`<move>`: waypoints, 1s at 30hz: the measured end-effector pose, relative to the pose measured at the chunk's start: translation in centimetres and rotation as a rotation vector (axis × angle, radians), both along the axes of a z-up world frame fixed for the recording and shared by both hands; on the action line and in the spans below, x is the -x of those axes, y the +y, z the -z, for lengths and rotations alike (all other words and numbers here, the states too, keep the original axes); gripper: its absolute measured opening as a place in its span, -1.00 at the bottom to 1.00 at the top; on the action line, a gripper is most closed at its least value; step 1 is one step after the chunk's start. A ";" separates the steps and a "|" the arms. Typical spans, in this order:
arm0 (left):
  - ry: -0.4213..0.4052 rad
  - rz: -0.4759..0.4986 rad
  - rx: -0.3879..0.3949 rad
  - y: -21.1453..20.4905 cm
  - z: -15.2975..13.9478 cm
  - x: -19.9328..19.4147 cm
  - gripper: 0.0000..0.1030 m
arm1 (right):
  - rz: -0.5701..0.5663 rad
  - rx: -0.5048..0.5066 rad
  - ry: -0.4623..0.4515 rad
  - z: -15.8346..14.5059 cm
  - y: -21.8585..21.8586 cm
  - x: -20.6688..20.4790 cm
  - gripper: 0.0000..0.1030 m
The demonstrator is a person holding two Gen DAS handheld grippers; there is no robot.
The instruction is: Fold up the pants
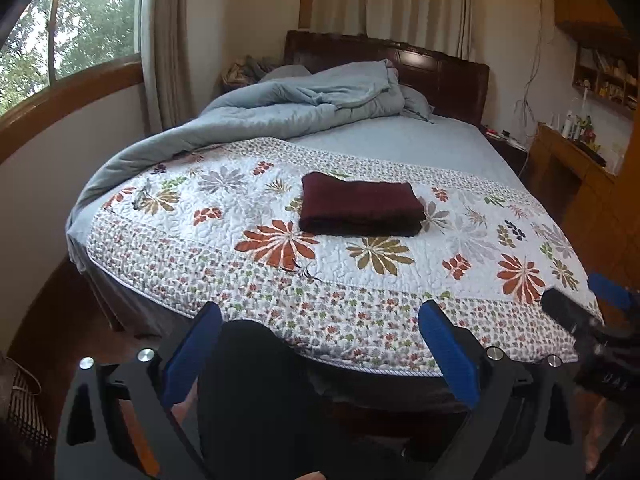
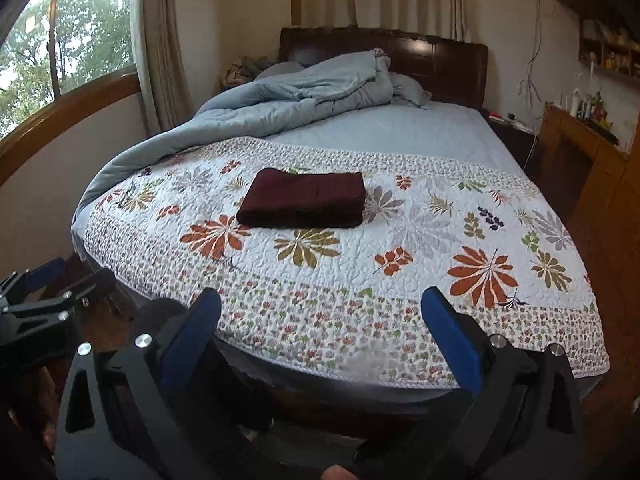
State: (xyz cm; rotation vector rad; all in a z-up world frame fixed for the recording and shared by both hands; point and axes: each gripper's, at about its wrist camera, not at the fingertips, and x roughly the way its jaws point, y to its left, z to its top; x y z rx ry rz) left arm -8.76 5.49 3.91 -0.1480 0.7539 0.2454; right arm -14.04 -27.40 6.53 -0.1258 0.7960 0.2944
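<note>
1. Blue-padded left tongs (image 1: 320,344) fill the bottom of the left wrist view, spread wide and holding nothing, poised off the foot of the bed.

2. Right tongs (image 2: 320,336) sit likewise in their own view, spread wide and empty; each pair can be glimpsed at the edge of the other's picture.

3. Maroon pants (image 1: 360,210) lie on the floral quilt (image 1: 200,264) near the middle of the bed, already a compact, thick rectangular bundle with squared edges.

4. Pants (image 2: 304,200) are well apart from both tongs, straight ahead and farther up the bed, with a broad strip of quilt (image 2: 400,300) between.

5. Long axis of the bundle runs across the bed, side to side as the cameras see it, with a rounded fold edge facing the tongs.

6. Bundle sits slightly right of centre for the left tongs and slightly left of centre for the right, so it lies about between the 2; neither looks clearly nearer.

7. Judged from the tidy stack, folding appears finished or nearly so; any further move would call for a forward reach over the quilt's near edge.

8. Rumpled blue duvet (image 1: 304,104) is heaped toward the dark headboard (image 1: 440,72), clear of the pants.
</note>
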 end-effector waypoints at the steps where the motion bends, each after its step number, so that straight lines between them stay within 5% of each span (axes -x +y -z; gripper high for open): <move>1: -0.004 -0.001 -0.008 -0.1 -0.1 -0.1 0.92 | 0.000 0.005 0.007 0.2 0.0 -0.1 0.94; 30: 0.015 -0.001 0.011 0.5 1.6 -2.1 0.92 | -0.021 0.048 0.025 2.7 1.1 -1.5 0.94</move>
